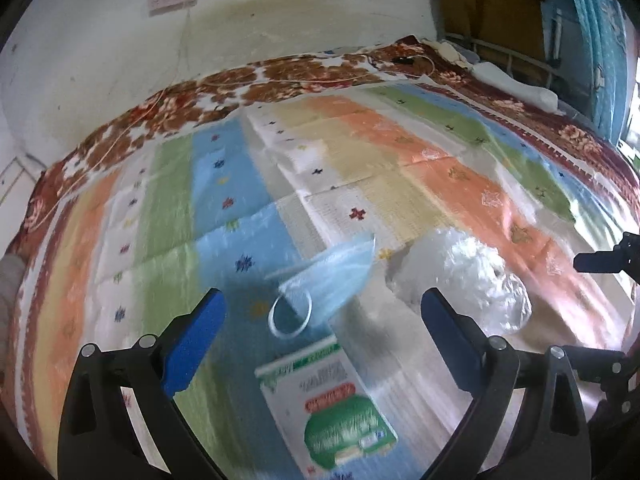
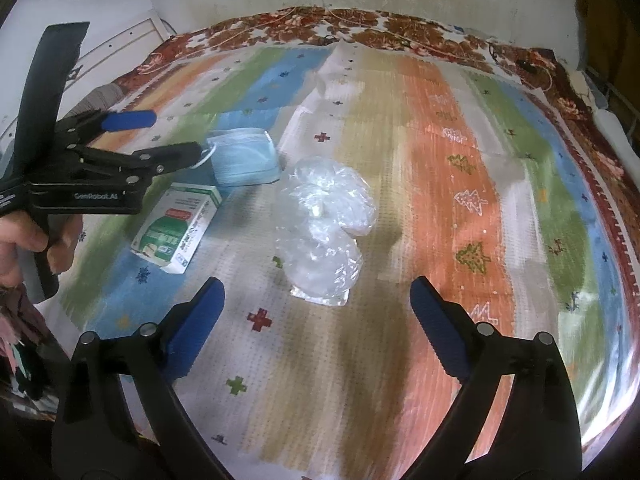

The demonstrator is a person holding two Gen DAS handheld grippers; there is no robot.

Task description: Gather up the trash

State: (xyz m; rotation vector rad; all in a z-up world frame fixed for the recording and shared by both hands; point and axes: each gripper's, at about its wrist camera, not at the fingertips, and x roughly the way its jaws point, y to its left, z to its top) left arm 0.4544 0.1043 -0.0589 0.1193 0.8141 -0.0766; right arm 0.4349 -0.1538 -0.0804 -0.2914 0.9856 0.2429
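Spread wide, the right claw hangs just short of the crumpled plastic bag, lined up to straddle it; left claw, also spread, frames the mask and carton on the bed

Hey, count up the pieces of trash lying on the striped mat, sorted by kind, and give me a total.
Blue face mask: 1
Green and white carton: 1
Crumpled clear plastic bag: 1
Total: 3
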